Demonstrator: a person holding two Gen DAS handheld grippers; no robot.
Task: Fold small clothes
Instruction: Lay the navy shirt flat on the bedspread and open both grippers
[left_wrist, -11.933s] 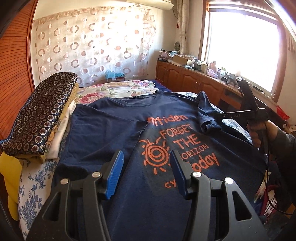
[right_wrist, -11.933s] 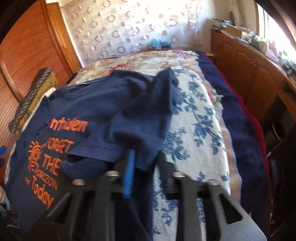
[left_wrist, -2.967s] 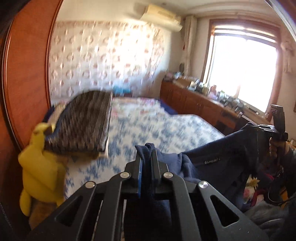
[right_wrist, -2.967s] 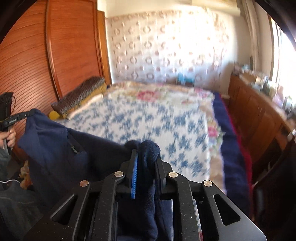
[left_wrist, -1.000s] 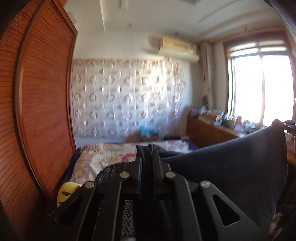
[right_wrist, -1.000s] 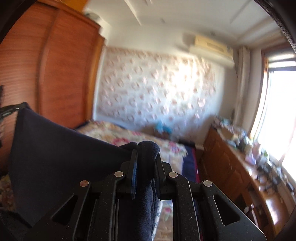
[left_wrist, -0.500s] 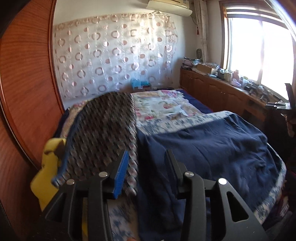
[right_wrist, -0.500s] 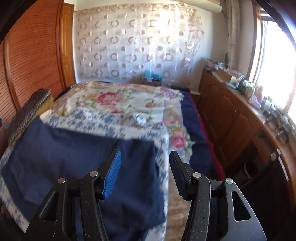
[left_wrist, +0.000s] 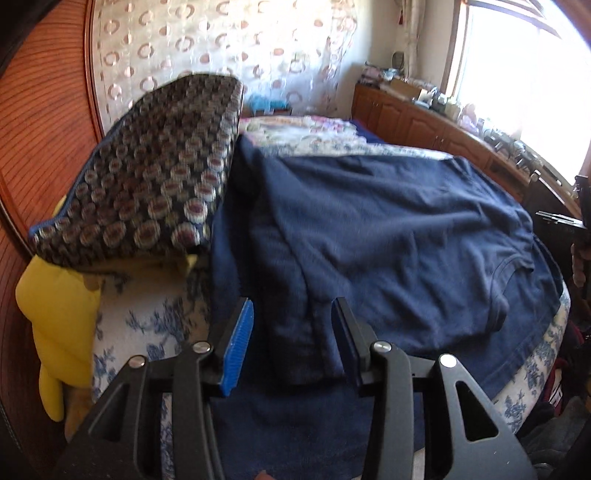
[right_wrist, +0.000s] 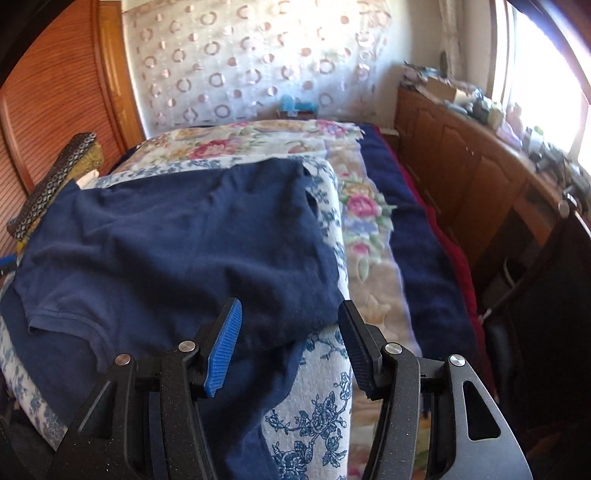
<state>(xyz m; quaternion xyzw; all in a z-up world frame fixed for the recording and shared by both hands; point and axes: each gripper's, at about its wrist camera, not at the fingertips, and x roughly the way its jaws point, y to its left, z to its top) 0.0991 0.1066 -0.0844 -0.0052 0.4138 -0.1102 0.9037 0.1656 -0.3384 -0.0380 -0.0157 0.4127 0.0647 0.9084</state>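
Jaws of both grippers have just been opening and stand apart, gripping nothing: left gripper, right gripper. One navy shirt lies spread on the floral bedspread, beside one patterned cushion.

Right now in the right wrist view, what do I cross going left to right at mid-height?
Wooden wardrobe → patterned cushion → navy T-shirt → floral bedspread → dark blue blanket edge → wooden cabinets → window.

Navy shirt, blue-flowered white bedspread, circle-patterned dark cushion.
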